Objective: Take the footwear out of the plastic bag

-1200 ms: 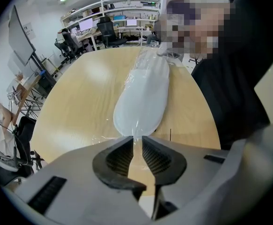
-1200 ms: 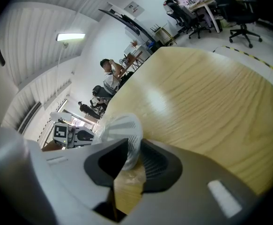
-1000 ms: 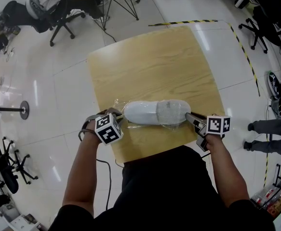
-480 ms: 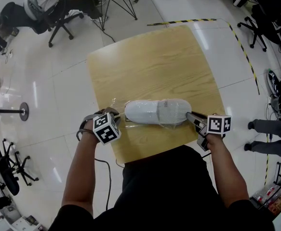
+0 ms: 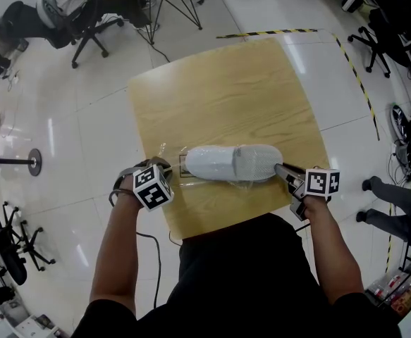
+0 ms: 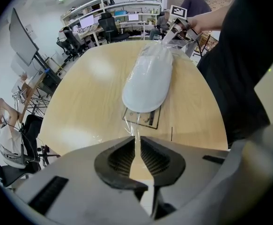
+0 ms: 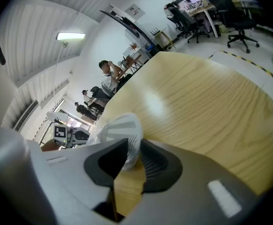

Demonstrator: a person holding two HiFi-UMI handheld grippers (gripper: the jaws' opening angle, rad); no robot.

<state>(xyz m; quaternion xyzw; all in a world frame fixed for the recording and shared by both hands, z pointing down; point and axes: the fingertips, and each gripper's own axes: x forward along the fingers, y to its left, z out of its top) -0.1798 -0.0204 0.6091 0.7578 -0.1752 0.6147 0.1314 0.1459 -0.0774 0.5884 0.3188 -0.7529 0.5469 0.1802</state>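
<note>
**A:** What changes at the left gripper (image 6: 137, 137)?

**B:** Its jaws have just been closing. They now stand nearly together, pinching a thin twisted strand of the plastic bag (image 6: 132, 122). Compared with a second ago, this gripper sits slightly further out toward the near-left corner of the table (image 5: 219, 97).

**A:** And the right gripper (image 7: 135, 142)?

**B:** No change. It sits at the table's near-right edge, jaws clamped on one end of the footwear (image 5: 233, 163), with the ribbed sole between the pads. Whether bag film also lies under the pads cannot be determined.

**A:** Where is the footwear itself?

**B:** Flat on the table, lying along the near edge, between the two grippers. It is a single white shoe, most of it apparently wrapped in clear film. Its free end has drawn away a little from the table's left side.

**A:** Meaning for the task?

**B:** Judged from this, the extraction step is under way: one end of the footwear is anchored while the bag is tensioned away from it. A dark-outlined panel (image 6: 151, 118) on the film, hidden a second ago, now shows just beyond the shoe's free end. That suggests the bag is starting to slide. The footwear is not yet out.

**A:** Risk?

**B:** The film strand is narrow. It may slip from the pads or stretch rather than slide.
</note>
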